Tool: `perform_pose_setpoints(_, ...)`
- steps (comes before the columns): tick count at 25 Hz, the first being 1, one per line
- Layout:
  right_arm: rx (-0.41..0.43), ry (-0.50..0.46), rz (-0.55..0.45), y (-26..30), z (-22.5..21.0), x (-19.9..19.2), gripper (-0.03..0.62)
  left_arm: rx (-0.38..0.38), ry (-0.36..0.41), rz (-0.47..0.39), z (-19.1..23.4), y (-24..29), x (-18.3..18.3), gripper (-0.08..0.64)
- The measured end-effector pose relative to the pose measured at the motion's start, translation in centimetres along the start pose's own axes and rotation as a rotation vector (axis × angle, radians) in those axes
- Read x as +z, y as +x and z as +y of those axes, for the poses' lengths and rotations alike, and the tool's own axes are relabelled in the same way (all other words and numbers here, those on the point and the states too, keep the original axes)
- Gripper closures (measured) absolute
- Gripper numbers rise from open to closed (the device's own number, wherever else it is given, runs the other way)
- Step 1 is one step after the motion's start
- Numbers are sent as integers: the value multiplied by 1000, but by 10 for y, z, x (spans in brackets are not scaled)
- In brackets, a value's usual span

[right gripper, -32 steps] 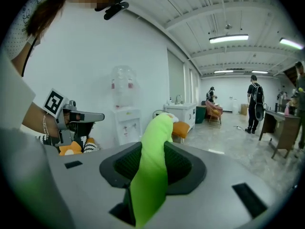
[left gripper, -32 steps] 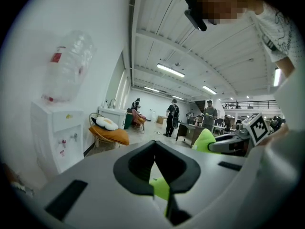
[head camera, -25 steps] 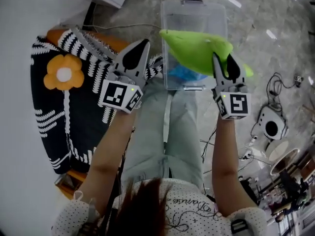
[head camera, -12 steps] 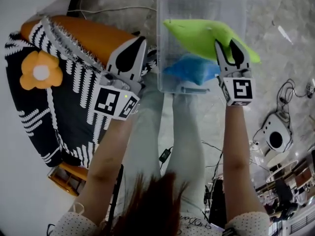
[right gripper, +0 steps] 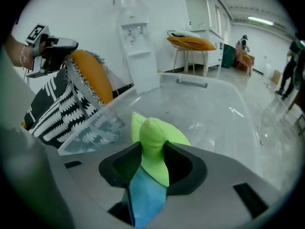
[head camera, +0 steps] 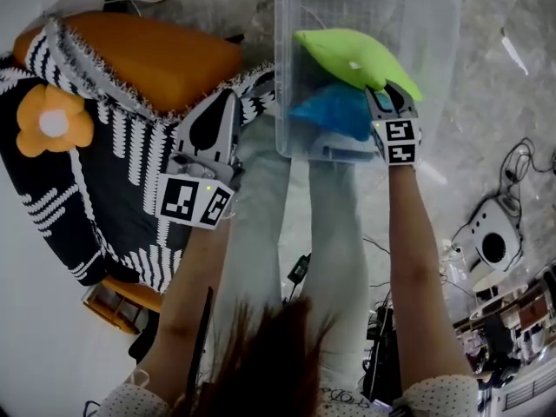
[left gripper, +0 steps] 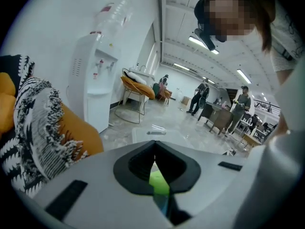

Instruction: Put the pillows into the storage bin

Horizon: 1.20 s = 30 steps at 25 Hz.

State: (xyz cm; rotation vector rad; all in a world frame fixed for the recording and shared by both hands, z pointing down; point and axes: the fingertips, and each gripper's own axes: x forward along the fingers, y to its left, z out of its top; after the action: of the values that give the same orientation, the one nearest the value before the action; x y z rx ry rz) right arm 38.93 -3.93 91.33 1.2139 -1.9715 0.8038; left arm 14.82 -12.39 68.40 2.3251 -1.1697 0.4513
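Note:
A clear plastic storage bin (head camera: pixel 434 24) stands on the floor ahead of the person's knees. A blue pillow (head camera: pixel 334 111) lies in its near end. My right gripper (head camera: pixel 388 94) is shut on a corner of the green pillow (head camera: pixel 356 56), which rests inside the bin on the blue one. In the right gripper view the green pillow (right gripper: pixel 155 142) is pinched between the jaws, which have just eased slightly wider, with the blue pillow (right gripper: pixel 145 194) below. My left gripper (head camera: pixel 228 94) is shut and empty, hovering over a black-and-white patterned pillow (head camera: pixel 78 172) beside an orange cushion (head camera: pixel 165 55).
The person's legs (head camera: pixel 287 233) sit between bin and body. Cables and a white device (head camera: pixel 491 246) lie on the floor at the right. A water dispenser (left gripper: pixel 93 87) stands by the wall, with chairs, desks and several people further back.
Both grippers have come down. The right one carried the green pillow from above the bin down into it, onto the blue pillow. The left one sank toward the patterned pillow.

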Motion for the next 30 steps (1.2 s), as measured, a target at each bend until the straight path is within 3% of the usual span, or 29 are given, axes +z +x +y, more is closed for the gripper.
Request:
perform_pose_setpoints(2, 5, 33, -10, -4, 0, -11, 425, 10, -3, 11, -1, -9, -2, 557)
perform_pose_setpoints(7, 57, -6, 66, 11, 4, -14, 420, 4, -13, 11, -10, -11, -6, 557)
perform_pose_setpoints(12, 79, 121, 61, 6, -6, -9, 386, -21, -16, -12, -21, -14, 2, 557)
perform_pose_setpoints(14, 76, 145, 35, -9, -6, 0, 347, -29, -15, -21, -26, -19, 10, 557)
perform_pose_setpoints(16, 50, 175, -18, -30, -11, 13, 353, -35, -13, -33, -29, -24, 20, 557)
perform_pose_setpoints(20, -31, 243, -153, -81, -29, 55, 391, -41, 7, -66, -33, -30, 51, 557)
perform_pose_setpoints(23, -106, 233, -253, -130, -40, 101, 458, -40, 21, -110, -38, -37, 88, 557)
perform_pose_setpoints(27, -204, 201, -388, -214, -48, 177, 550, -45, 41, -156, -52, -55, 146, 557)
perform_pose_setpoints(30, -251, 183, -518, -283, -54, 247, 569, -57, 80, -223, -64, -66, 199, 557)
